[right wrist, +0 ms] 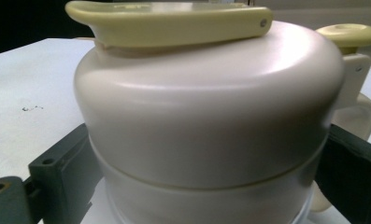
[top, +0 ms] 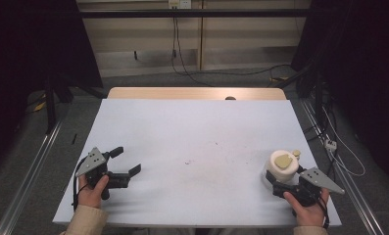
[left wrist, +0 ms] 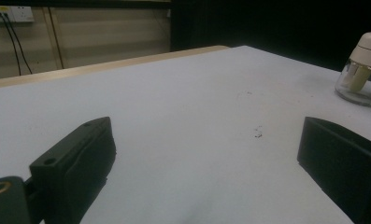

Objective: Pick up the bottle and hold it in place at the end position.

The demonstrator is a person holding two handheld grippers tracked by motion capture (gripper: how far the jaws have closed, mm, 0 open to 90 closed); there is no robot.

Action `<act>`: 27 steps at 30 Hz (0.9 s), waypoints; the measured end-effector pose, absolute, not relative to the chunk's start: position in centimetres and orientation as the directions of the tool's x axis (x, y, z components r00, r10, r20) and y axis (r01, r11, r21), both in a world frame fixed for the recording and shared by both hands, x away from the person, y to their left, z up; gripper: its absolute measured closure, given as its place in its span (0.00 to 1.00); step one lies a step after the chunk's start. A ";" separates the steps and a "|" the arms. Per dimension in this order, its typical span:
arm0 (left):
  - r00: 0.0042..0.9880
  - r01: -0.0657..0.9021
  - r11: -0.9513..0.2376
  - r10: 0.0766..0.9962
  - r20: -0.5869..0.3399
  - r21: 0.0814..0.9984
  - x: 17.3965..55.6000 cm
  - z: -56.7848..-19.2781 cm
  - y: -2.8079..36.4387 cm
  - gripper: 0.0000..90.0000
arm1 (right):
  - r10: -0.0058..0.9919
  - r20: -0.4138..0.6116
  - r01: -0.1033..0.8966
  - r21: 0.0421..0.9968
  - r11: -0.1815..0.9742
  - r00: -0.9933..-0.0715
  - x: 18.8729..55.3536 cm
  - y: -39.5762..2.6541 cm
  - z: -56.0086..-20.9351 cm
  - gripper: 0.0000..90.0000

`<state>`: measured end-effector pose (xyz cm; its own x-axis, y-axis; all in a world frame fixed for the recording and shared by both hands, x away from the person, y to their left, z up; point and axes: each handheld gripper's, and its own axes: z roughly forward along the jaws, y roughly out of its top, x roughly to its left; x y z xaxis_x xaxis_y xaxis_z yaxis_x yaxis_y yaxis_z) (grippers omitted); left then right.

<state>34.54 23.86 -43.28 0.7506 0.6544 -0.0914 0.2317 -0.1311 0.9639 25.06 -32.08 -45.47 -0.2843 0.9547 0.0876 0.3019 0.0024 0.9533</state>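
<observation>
Here the round cream plastic jar with a clear glass base and a pale yellow lid handle [top: 281, 168] stands at four o'clock on the white table [top: 192, 147]. The right gripper [right wrist: 206, 186] clamps its sides; squeeze evenly and lift straight. The left gripper [top: 128, 164], at eight o'clock, is wide open and empty; nothing blocks the way.

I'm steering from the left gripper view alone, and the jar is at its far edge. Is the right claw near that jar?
Observer: Yes, the right claw straddles the jar, one jaw each side of its lower body; whether they press it I can't tell.
Operator: What's on the lid?
Observer: A flat yellowish tab lies across its top, a round knob beside it.
Operator: Where's my claw on the table?
Observer: The left claw is by the person's near-left corner of the table, the jar by the near-right.
</observation>
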 end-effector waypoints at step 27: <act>0.757 0.240 -0.154 0.648 -0.086 0.958 34.7 -43.4 23.8 0.04 | 0.949 0.092 0.309 0.951 0.006 -0.302 26.2 -32.0 -45.1 0.06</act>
<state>34.66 23.78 -43.44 0.7565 0.6483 -0.0858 0.2404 -0.1537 0.9584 26.24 -31.97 -45.14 -0.3021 0.9488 0.0923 0.3086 0.0058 0.9512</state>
